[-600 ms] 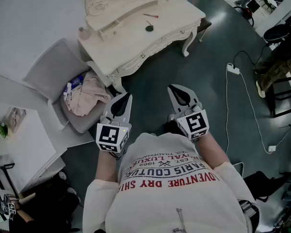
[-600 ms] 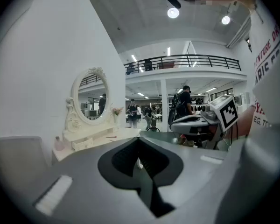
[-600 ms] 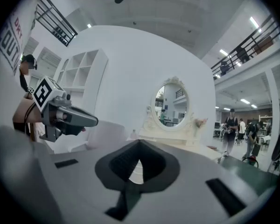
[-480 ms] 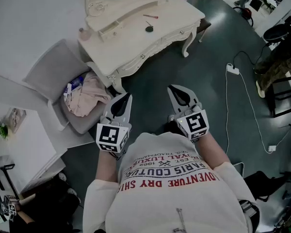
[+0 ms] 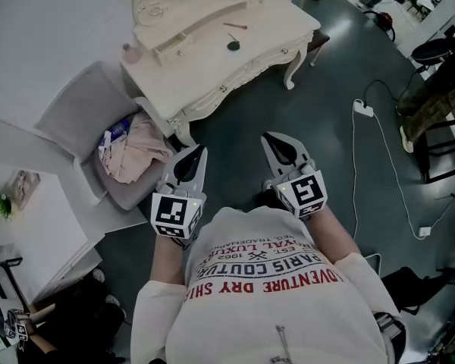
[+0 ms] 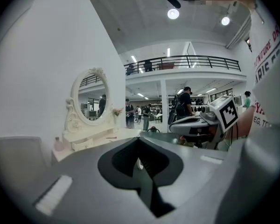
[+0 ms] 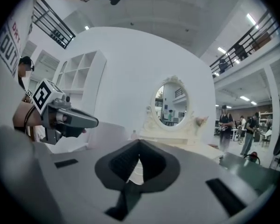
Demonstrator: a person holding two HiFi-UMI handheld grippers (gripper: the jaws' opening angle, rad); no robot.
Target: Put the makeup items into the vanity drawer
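A cream vanity stands at the top of the head view. On its top lie a thin red pencil and a small dark round compact. A pale pink bottle stands near its left end. My left gripper and right gripper are held side by side over the dark floor, well short of the vanity. Both are shut and hold nothing. In the left gripper view the left gripper points towards the oval mirror. In the right gripper view the right gripper faces the same mirror.
A grey chair with a pink cloth stands left of the vanity, close to my left gripper. A white table is at the far left. A power strip with a white cable lies on the floor at the right. People stand in the background.
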